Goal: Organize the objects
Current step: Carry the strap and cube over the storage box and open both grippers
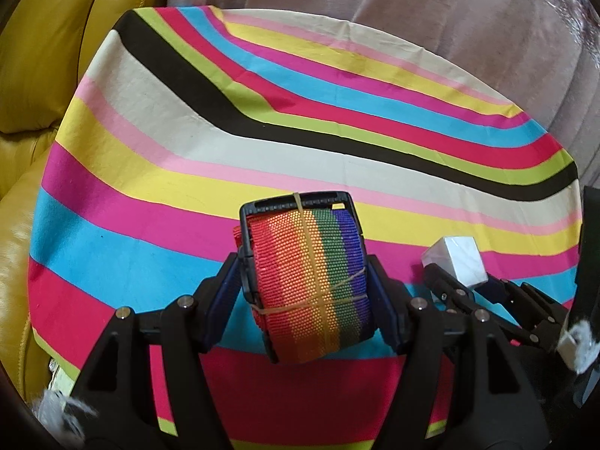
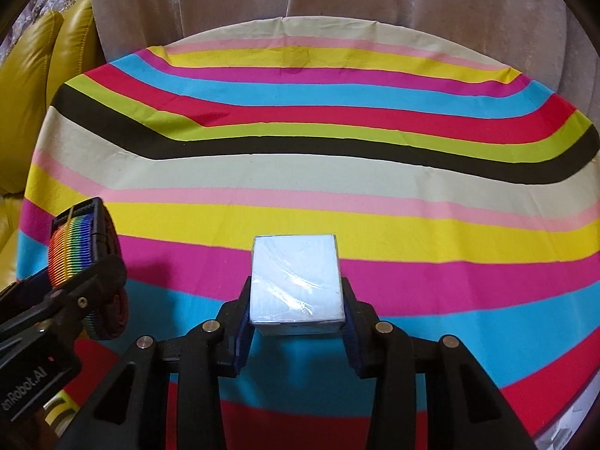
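A rolled rainbow strap (image 1: pixel 311 281) with a black buckle and a rubber band around it sits between the pads of my left gripper (image 1: pixel 304 262), which is shut on it just above the striped tablecloth (image 1: pixel 187 142). In the right wrist view the same strap (image 2: pixel 73 251) and left gripper (image 2: pixel 88 262) appear at the far left. My right gripper (image 2: pixel 297 288) is shut on a small white box (image 2: pixel 296 281) wrapped in clear film, with both pads pressing its sides. From the left wrist view, that box (image 1: pixel 455 258) and the right gripper (image 1: pixel 461 275) show at the right.
The round table carries a cloth (image 2: pixel 300 172) striped in many colours, with no other objects showing on it. A yellow leather sofa (image 1: pixel 37 75) stands close at the left. Pale pinkish fabric (image 2: pixel 375 0) hangs behind the table's far edge.
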`<state>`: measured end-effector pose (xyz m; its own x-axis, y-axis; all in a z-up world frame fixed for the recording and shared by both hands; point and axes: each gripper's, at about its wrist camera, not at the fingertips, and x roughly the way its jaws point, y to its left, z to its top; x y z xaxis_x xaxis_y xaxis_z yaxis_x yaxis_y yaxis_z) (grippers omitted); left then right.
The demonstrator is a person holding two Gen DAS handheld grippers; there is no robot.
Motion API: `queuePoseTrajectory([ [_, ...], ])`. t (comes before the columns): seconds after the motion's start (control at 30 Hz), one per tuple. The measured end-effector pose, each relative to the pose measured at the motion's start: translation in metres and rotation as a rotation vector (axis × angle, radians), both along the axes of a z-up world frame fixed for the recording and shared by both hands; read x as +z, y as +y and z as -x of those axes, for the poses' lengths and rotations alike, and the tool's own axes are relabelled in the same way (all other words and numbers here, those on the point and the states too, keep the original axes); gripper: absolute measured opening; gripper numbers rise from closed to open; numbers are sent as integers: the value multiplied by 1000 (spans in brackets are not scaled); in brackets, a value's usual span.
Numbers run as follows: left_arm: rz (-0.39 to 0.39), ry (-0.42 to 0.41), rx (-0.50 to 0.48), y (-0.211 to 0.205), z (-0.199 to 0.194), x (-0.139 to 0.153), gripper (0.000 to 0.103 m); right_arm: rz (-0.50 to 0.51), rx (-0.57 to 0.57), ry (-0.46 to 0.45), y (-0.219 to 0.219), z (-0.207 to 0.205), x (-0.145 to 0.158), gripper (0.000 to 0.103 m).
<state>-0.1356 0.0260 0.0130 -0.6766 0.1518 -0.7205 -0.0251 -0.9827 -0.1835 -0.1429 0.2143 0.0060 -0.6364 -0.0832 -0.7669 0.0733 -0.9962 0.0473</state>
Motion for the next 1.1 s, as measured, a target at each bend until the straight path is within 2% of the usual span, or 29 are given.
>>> queuePoseTrajectory([
  [0.37, 11, 17, -52, 22, -24, 9, 68, 11, -47, 10, 24, -38, 10, 41],
  [1.1, 39, 52, -215, 85, -71, 25, 68, 9, -192, 26, 85, -109, 26, 41],
])
